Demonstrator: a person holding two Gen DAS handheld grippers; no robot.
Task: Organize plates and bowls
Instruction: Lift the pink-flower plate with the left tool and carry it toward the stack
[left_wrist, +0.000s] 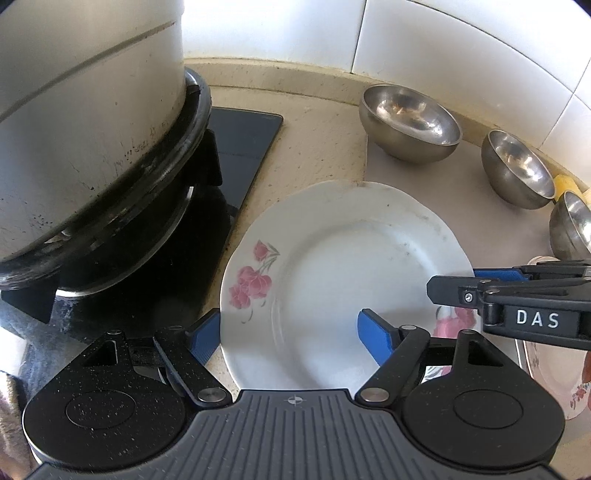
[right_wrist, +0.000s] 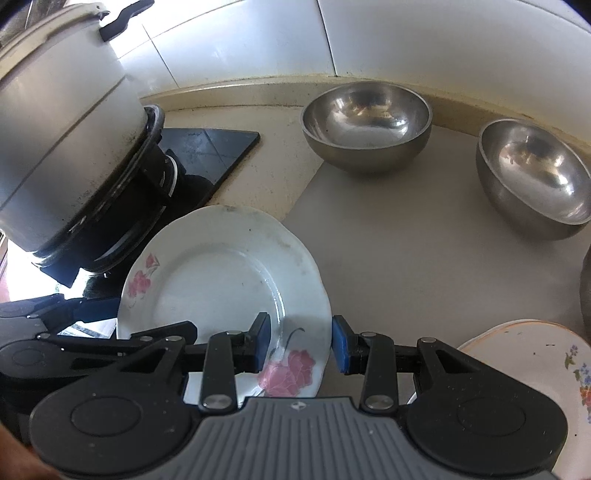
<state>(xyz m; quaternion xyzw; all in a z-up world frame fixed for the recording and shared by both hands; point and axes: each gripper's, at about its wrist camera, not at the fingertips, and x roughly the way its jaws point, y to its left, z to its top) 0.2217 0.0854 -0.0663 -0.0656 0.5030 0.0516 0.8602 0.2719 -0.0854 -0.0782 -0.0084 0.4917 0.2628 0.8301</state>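
The white plate with pink flowers (left_wrist: 343, 280) lay on the bench (left_wrist: 314, 147), partly on a grey mat (right_wrist: 406, 240) and partly on the beige surface beside the black cooktop (left_wrist: 243, 155). The left hand-held gripper (left_wrist: 286, 338) stood with its blue pads spread wide: one pad lay outside the plate's near-left rim and the other above the plate's well, so the rim sat between them without visible contact. The right hand-held gripper (right_wrist: 301, 341) was likewise parted, its left pad over the plate beside a pink flower and its right pad just outside the rim; neither pad clearly pressed the plate. In the left wrist view, the right hand-held gripper, marked "DAS", reached in from the right across the plate's edge.

A large metal pot (left_wrist: 85, 122) stood on the burner at left, close to the plate. Three steel bowls were ranged along the tiled wall (left_wrist: 461, 44): the first steel bowl (left_wrist: 410, 123) behind the plate, the second steel bowl (left_wrist: 517, 170) to its right, and the third steel bowl (left_wrist: 570, 225) at the frame edge. A second floral plate (right_wrist: 535, 365) lay near the white plate's right side.
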